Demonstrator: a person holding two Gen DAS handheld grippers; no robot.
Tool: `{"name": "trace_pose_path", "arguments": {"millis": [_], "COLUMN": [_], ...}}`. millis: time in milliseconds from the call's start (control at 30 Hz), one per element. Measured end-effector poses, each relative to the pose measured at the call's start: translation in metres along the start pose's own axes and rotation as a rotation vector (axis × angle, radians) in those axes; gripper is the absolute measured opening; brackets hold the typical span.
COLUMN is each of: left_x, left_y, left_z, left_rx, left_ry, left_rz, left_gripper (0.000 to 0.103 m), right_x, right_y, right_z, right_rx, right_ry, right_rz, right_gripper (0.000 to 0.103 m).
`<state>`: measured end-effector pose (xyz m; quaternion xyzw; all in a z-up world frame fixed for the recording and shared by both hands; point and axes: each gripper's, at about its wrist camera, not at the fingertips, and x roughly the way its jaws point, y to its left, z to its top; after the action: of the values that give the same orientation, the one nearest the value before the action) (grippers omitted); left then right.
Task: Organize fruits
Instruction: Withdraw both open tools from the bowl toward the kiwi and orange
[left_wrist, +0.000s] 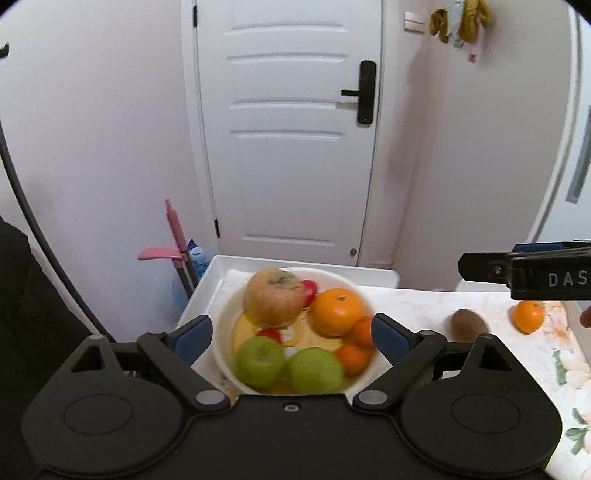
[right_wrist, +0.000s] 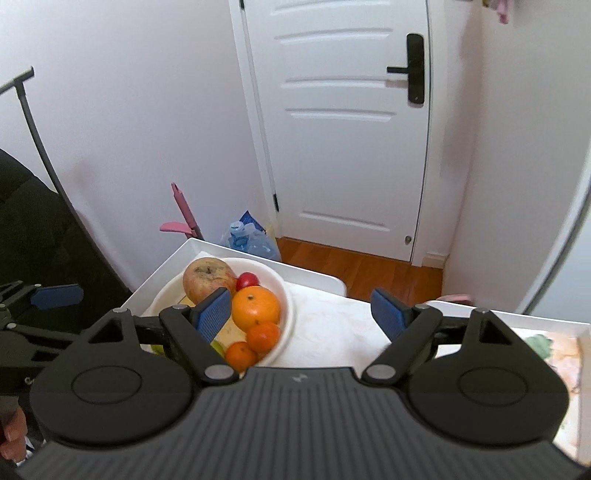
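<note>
A white bowl (left_wrist: 354, 286) holds a brownish apple (left_wrist: 273, 297), a large orange (left_wrist: 338, 310), two small tangerines (left_wrist: 352, 358), two green apples (left_wrist: 258, 360) and small red fruits (left_wrist: 310, 290). My left gripper (left_wrist: 293, 338) is open and empty, hovering just above and in front of the bowl. A kiwi (left_wrist: 469, 325) and another tangerine (left_wrist: 529, 315) lie on the cloth to the right. My right gripper (right_wrist: 303, 314) is open and empty, above the cloth right of the bowl (right_wrist: 286, 295); it also shows in the left wrist view (left_wrist: 524, 273).
The fruit sits on a white table (left_wrist: 384, 275) covered with a pale cloth, floral at the right (left_wrist: 565, 354). Behind are a white door (left_wrist: 288, 129), a pink mop handle (left_wrist: 175, 229) and a water bottle (right_wrist: 245, 238) on the floor.
</note>
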<state>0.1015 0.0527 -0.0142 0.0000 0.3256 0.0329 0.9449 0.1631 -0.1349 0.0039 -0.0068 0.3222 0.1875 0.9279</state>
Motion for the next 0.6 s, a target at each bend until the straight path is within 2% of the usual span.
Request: {"name": "trace_pose_path", "arguments": {"millis": [367,467,600], "left_x": [-0.023,-0.021,-0.011], "left_y": [-0.087,-0.108,-0.139], "left_z": [0.002,0.003,0.004], "left_rx": [0.035,0.044,0.064], "left_ry": [-0.031,-0.031,-0.018], "left_rz": [-0.024,-0.031,-0.03], "left_gripper": [0.097,0.103,0.103], "right_x": [-0.059,-0.067,-0.073], "right_y": [-0.085,-0.11,-0.142], "right_z": [-0.015,-0.02,-0.028], "right_rx": [0.021,0.027,0.041], "right_ry": [-0.027,-0.031,-0.025], "right_rz": [-0.069,-0.096,-0.125], "right_gripper": [0.1,0.101,0.102]}}
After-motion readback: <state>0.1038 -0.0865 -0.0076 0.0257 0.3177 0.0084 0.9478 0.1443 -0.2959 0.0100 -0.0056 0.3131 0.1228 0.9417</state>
